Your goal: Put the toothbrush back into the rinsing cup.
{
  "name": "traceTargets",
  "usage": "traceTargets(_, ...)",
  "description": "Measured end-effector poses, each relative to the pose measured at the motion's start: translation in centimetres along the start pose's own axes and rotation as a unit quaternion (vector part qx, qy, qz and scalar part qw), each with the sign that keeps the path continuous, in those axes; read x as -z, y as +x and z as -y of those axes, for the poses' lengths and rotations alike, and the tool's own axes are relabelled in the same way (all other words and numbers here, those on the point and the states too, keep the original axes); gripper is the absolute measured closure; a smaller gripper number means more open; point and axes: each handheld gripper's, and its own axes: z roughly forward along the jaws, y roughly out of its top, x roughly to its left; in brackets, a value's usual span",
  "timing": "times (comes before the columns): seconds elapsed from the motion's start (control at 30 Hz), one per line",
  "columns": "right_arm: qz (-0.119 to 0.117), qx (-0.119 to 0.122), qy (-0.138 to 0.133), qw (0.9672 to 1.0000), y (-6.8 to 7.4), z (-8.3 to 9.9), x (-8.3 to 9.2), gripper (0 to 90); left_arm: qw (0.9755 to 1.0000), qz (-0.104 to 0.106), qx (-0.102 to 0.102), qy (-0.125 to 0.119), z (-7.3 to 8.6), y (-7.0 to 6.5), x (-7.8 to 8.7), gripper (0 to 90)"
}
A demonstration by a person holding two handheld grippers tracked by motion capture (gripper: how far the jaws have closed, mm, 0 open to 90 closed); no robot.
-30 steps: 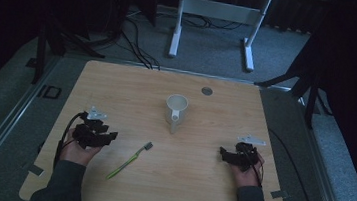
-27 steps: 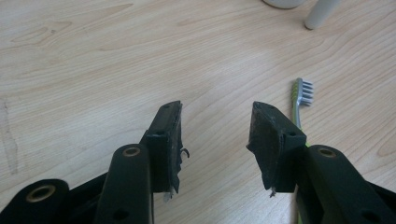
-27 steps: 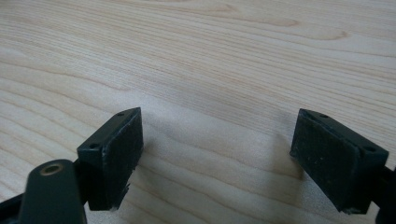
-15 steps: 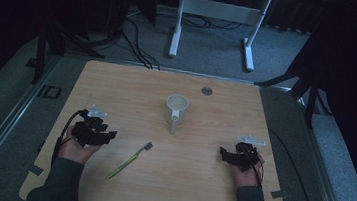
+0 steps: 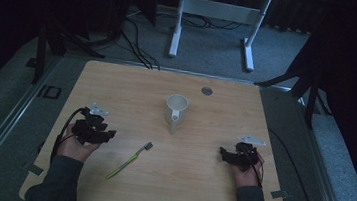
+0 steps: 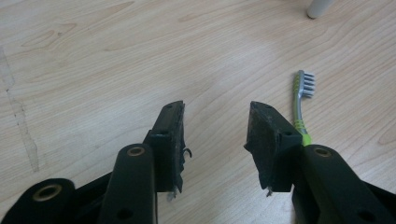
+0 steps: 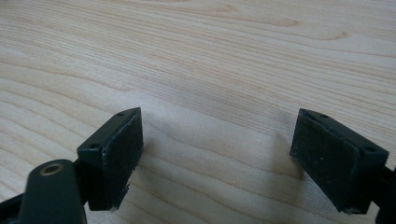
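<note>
the left gripper (image 5: 107, 134) sits low over the table (image 5: 208, 184) with its jaws parted and nothing between them; they have just been closing a little. the toothbrush (image 6: 301, 105) lies flat on the wood just outside the right-hand jaw in the left gripper view, bristles pointing away from the jaws, its green handle slipping behind that jaw. the right gripper (image 5: 223, 153) rests well apart from the toothbrush, jaws spread wide over bare wood. a white cup (image 5: 176, 108) stands farther off, ahead of both grippers.

Both grippers, left gripper (image 5: 105, 134) and right gripper (image 5: 224, 154), are black, each topped by a grey three-cornered plate. Black cables trail from them. The sleeves are dark grey
</note>
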Motion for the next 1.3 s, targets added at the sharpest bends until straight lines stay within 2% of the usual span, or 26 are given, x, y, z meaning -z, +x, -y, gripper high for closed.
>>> traceTargets(0.6, 0.000, 0.000, 0.000, 1.0000, 0.0, 0.0, 0.0, 16.5, 0.9992, 0.006, -0.029, 0.026, -1.5, -1.0, -0.4, 58.7)
traceTargets(0.77, 0.000, 0.000, 0.000, 1.0000, 0.0, 0.0, 0.0, 16.5, 0.9990, 0.011, -0.030, 0.032, -1.8, -1.0, -0.3, 60.1)
traceTargets(0.93, 0.000, 0.000, 0.000, 1.0000, 0.0, 0.0, 0.0, 16.5, 0.9980, 0.015, -0.036, 0.050, -2.0, -1.1, -0.4, 60.8)
traceTargets(1.13, 0.000, 0.000, 0.000, 1.0000, 0.0, 0.0, 0.0, 16.5, 0.9978, 0.018, -0.033, 0.054, -2.3, -1.2, -0.3, 62.4)
traceTargets(1.3, 0.000, 0.000, 0.000, 1.0000, 0.0, 0.0, 0.0, 16.5, 0.9968, 0.018, -0.044, 0.065, -2.7, -1.5, -0.5, 62.8)
